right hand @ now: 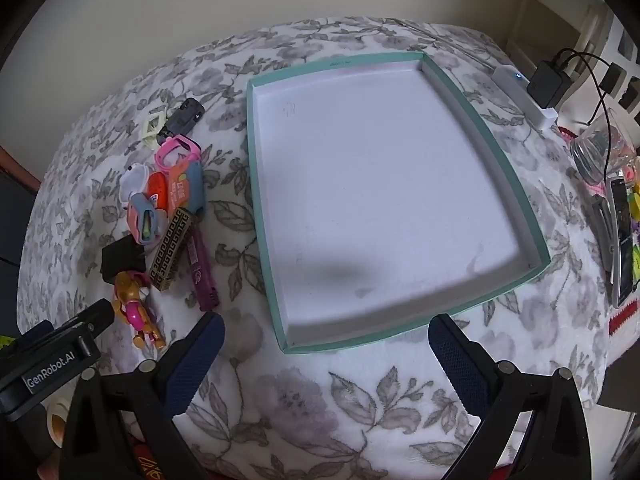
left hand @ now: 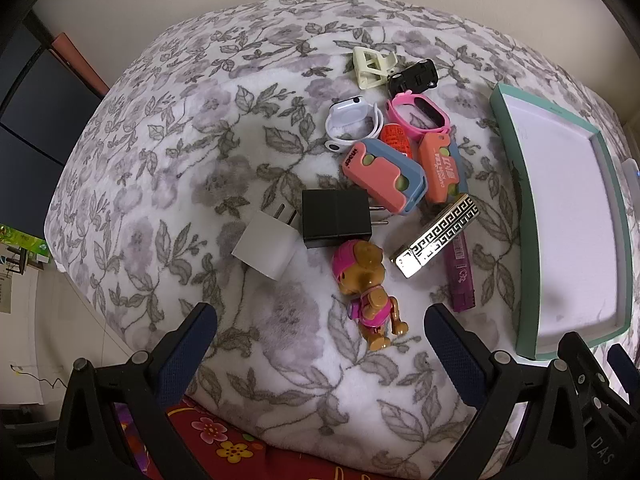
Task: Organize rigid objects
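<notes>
Clutter of small objects beside a teal tray (right hand: 508,184) on a floral blanket (left hand: 160,200).
Left gripper (left hand: 320,344) and right gripper (right hand: 326,356) — fingers spread wide, holding nothing — hover near a toy dog (left hand: 370,292).

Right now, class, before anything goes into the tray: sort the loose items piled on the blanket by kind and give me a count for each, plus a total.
Smartwatches: 2, white and pink
Plug adapters: 2, black and white
Hair claws: 2, cream and black
Coral cutters: 2
Lighters: 3, gold, purple, orange
Toy pup: 1
Total: 12
</notes>
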Demonstrator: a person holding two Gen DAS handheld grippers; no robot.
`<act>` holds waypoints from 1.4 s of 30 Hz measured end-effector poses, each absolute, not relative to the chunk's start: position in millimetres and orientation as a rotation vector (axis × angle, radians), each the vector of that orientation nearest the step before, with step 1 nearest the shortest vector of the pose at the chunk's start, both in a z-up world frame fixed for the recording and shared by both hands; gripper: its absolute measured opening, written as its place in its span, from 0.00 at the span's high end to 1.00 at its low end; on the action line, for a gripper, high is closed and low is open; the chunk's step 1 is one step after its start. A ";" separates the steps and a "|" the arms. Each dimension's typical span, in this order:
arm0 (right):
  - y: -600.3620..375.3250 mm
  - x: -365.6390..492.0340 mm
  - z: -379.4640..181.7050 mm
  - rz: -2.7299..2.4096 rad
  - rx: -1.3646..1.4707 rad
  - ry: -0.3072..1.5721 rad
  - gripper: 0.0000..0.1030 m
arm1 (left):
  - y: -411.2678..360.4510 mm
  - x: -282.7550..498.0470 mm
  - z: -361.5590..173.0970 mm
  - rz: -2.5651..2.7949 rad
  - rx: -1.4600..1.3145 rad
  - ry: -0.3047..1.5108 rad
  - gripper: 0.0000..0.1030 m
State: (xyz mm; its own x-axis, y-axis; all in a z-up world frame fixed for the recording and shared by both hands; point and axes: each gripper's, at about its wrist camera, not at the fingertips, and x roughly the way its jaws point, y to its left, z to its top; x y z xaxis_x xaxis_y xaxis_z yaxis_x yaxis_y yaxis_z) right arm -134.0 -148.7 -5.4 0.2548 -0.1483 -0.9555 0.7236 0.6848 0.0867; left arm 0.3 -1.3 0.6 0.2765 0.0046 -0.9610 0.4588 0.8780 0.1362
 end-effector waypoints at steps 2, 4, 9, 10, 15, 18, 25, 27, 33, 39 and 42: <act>-148.9 -134.2 -5.7 -0.640 0.588 1.174 0.00 | -1.3 0.1 0.6 -0.319 0.430 1.263 0.00; -148.8 -134.0 -5.8 -0.640 0.587 1.174 0.00 | -1.4 0.2 0.5 -0.319 0.431 1.262 0.00; -148.7 -133.2 -5.9 -0.641 0.586 1.176 0.00 | -1.4 0.2 0.5 -0.317 0.431 1.264 0.00; -148.7 -133.1 -6.0 -0.641 0.586 1.176 0.00 | -1.4 -0.9 0.9 -0.316 0.431 1.264 0.00; -148.6 -133.8 -6.6 -0.640 0.586 1.176 0.00 | 0.3 -1.0 0.0 -0.316 0.431 1.265 0.00; -148.5 -133.6 -6.8 -0.641 0.585 1.178 0.00 | 0.2 -1.0 -0.1 -0.315 0.431 1.266 0.00; -148.8 -133.9 -7.1 -0.641 0.585 1.179 0.00 | 3.5 -2.8 -0.5 -0.313 0.432 1.266 0.00; -149.2 -134.1 -6.6 -0.641 0.585 1.180 0.00 | 3.8 -3.0 -0.6 -0.313 0.433 1.266 0.00; -148.3 -133.3 -8.0 -0.641 0.583 1.182 0.00 | 6.2 -2.7 -2.5 -0.308 0.434 1.269 0.00; -145.9 -129.5 -6.9 -0.613 0.582 1.170 0.00 | 6.5 2.6 -3.0 -0.290 0.434 1.279 0.00; -142.8 -120.7 -7.3 -0.566 0.596 1.155 0.00 | 12.1 13.7 -4.7 -0.240 0.412 1.288 0.00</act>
